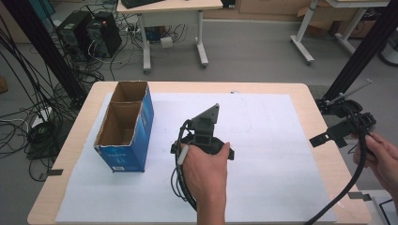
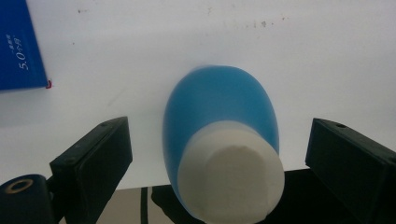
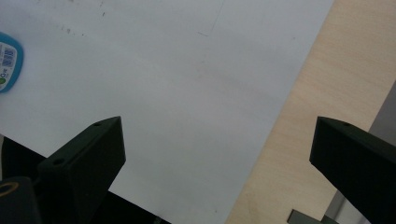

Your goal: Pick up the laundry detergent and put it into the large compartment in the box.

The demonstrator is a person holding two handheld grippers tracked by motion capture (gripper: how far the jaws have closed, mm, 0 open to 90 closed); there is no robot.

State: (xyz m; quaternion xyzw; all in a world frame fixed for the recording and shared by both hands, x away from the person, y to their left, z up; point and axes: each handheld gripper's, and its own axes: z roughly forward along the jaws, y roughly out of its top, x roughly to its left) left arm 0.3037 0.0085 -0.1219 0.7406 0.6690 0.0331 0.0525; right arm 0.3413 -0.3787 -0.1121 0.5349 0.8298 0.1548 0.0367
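- Blue plastic with a white cap: a bottle [image 2: 219,135] lies on its side on the white sheet [image 1: 277,154] near the middle of the bench [image 1: 319,108]. In the left gripper view its long axis runs straight away from the camera, cap end nearest and the rounded blue base pointing away.
- The left gripper [image 2: 219,158] is over the bottle, fingers [image 2: 98,158] spread wide on either side of the cap and clear of it, not touching.
- In the high view the left hand [image 1: 206,171] holds this gripper from behind, and hand and gripper cover the bottle.
- A blue cardboard box [image 1: 126,124], open at the top with two compartments, stands on the sheet to the left, near the left gripper; its corner shows in the left gripper view, well apart from the bottle.
- The right gripper [image 3: 215,163] is held by the right hand [image 1: 382,157] at the bench's right edge, fingers [image 3: 88,158] wide open with nothing between them, above the sheet's border and bare wood.
- A labelled blue end of the bottle peeks in at the left edge of the right gripper view.
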